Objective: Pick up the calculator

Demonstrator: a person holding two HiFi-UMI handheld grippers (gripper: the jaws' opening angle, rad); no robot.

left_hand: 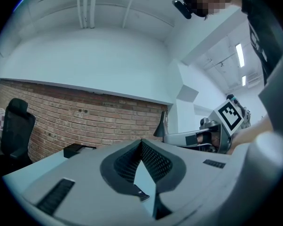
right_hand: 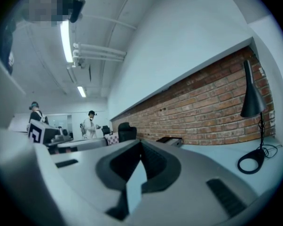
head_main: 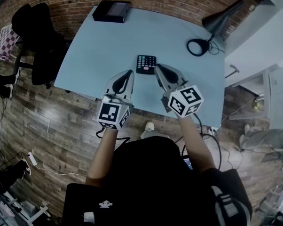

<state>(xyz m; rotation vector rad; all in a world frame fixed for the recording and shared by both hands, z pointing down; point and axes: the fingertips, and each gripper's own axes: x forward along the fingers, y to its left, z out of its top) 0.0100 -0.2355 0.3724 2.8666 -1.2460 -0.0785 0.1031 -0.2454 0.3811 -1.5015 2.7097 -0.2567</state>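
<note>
The black calculator (head_main: pixel 146 63) lies flat on the light blue table (head_main: pixel 104 46), a little back from the near edge. Both grippers hover over that edge and point at it. My left gripper (head_main: pixel 129 72) is just left of the calculator and short of it, its jaws shut and holding nothing. My right gripper (head_main: pixel 157 68) is close by the calculator's right near corner, also shut with nothing in it. In the left gripper view (left_hand: pixel 142 141) and the right gripper view (right_hand: pixel 140 142) the jaws meet at the tips, and their bodies hide the calculator.
A black box (head_main: pixel 112 11) sits at the table's far edge against the brick wall. A black desk lamp (head_main: pixel 221 18) with a ring base (head_main: pixel 198 47) stands at the far right. A black office chair (head_main: pixel 35 36) is left of the table. People (right_hand: pixel 90 124) stand far off.
</note>
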